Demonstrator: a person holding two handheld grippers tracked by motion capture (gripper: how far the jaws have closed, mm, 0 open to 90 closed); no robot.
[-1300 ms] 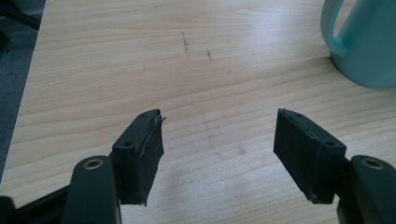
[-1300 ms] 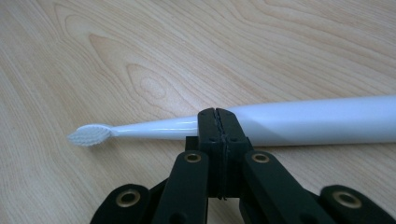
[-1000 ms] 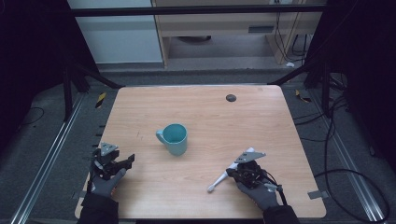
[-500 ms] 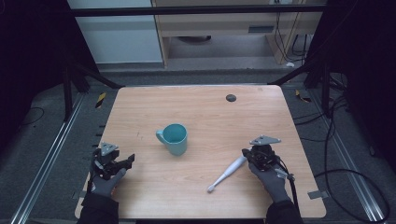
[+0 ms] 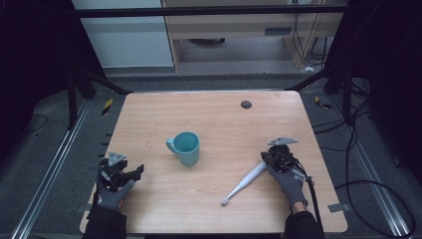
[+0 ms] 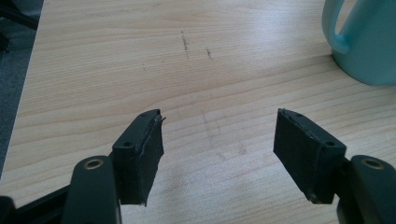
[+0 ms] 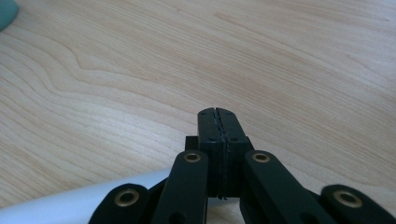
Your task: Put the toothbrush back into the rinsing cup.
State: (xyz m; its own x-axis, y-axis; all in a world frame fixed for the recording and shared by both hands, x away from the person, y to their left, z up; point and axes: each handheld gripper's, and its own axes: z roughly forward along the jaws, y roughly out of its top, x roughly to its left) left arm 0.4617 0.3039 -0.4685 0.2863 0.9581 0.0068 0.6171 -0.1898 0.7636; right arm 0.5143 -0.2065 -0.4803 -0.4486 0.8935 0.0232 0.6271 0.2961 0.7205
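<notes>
**White toothbrush lying diagonally**

Slim white plastic toothbrush [image 5: 245, 182] flat on the pale wooden tabletop [image 5: 214, 124] — handle up-right beside the right gripper [image 5: 275, 155], head down-left. Right fingers pressed together, empty; left gripper [image 5: 130, 174] fingers wide, empty — teal ceramic mug [image 5: 185, 148] between.

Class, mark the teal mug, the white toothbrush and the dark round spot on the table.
teal mug [image 5: 186, 148], high view, outer wall below the rim.
white toothbrush [image 5: 245, 180], high view, middle of the handle.
dark round spot [image 5: 246, 104], high view, its centre.

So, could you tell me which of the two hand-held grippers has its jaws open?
The left hand-held gripper: its jaws stand wide apart over bare table, while the right hand-held gripper has its jaws pressed together.
</notes>
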